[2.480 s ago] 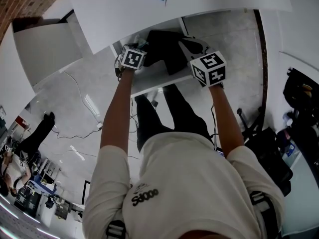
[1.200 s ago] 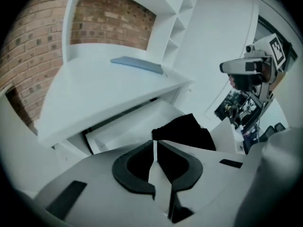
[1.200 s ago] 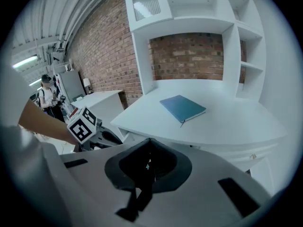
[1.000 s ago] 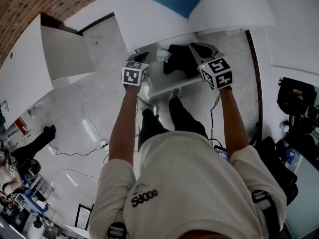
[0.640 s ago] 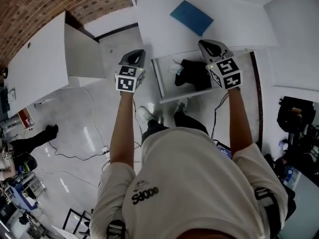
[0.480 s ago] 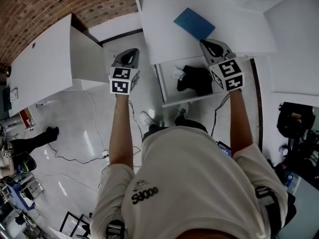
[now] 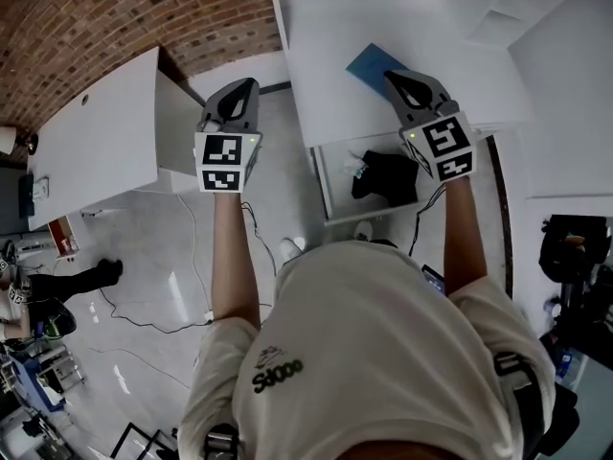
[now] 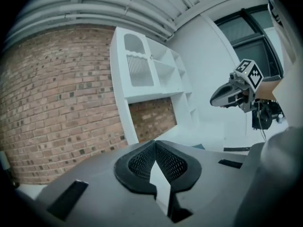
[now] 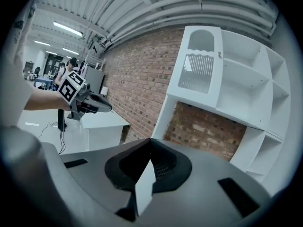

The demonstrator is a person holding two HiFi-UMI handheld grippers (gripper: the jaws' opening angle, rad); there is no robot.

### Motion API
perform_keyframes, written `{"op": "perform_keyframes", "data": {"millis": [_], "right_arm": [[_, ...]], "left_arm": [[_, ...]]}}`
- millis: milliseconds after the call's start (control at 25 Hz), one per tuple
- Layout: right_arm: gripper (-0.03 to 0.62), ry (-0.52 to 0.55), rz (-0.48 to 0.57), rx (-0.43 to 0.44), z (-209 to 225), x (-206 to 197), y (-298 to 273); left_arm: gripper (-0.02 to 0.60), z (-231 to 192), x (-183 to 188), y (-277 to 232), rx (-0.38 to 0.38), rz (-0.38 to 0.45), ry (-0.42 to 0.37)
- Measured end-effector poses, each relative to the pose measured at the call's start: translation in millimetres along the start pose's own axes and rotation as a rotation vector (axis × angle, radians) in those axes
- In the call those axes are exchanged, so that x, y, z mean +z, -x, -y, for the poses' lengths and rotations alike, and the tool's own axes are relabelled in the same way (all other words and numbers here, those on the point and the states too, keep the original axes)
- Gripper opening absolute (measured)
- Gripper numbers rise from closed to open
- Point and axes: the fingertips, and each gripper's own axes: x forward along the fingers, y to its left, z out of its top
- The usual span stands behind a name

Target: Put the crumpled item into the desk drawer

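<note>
While the left gripper [image 7: 247, 86] and right gripper [image 7: 395, 77] are held out with their jaws pressed together and empty, the crumpled black item [image 7: 386, 175] lies inside the open desk drawer [image 7: 331, 182], beneath the right gripper.

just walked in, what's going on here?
A person holds a gripper in each hand. The left gripper and right gripper are both shut and empty, held up in the air by the white desk. The black crumpled item lies inside the open drawer, and neither gripper touches it. The drawer is not yet pushed shut. A blue sheet lies on the desk.
</note>
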Motion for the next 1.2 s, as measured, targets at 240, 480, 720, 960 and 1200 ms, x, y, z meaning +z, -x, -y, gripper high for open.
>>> {"op": "perform_keyframes", "data": {"millis": [240, 480, 720, 960, 1200], "right_arm": [[0.003, 0.02, 0.091, -0.021, 2.8, 38.5, 8.6], [0.003, 0.036, 0.123, -0.027, -0.9, 53.9, 15.3], [0.003, 0.045, 0.142, -0.011, -4.7, 64.4, 21.3], [0.003, 0.052, 0.137, -0.003, -6.5, 63.2, 20.7], [0.003, 0.039, 0.132, 0.023, -12.6, 59.4, 20.1]], "left_arm": [[0.018, -6.4, 43.5, 17.6, 0.026, 0.083, -0.056], [0.018, -4.5, 76.8, 37.0, 0.038, 0.143, -0.083], [0.02, -0.7, 98.7, 51.7, 0.046, 0.198, -0.095], [0.018, -2.9, 101.5, 58.9, 0.094, 0.222, -0.104], [0.018, 4.0, 93.9, 62.9, 0.089, 0.214, -0.084]]}}
